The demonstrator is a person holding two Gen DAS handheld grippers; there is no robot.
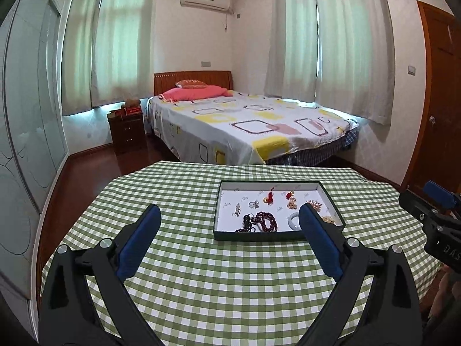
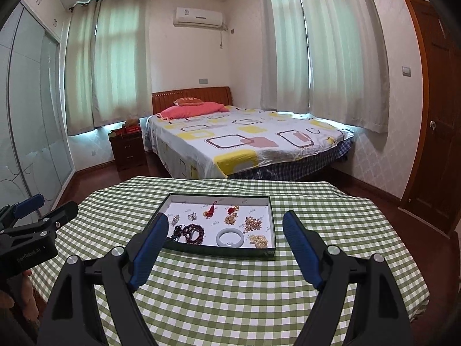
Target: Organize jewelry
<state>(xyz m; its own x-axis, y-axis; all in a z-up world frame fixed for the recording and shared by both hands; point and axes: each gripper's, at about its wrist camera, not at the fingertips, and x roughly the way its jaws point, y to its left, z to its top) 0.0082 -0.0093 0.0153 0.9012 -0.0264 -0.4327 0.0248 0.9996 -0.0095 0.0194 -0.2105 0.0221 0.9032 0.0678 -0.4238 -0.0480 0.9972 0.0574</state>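
two grippers over checked table (image 2: pixel 230 302): left gripper (image 1: pixel 230 222) fingers wide, holding nothing; right gripper (image 2: pixel 227 227) likewise wide, holding nothing. jewelry tray (image 2: pixel 259 252) ahead, beads (image 2: pixel 194 233) and bangle (image 2: pixel 230 238) inside.

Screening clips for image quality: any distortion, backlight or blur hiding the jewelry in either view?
Left wrist view: strong fisheye bending, dark corner vignette, curtains backlit; tray sharp, though one open tong pad covers its right part. Right wrist view: same warp and window glow; jewelry in tray clear, bangle distinct.
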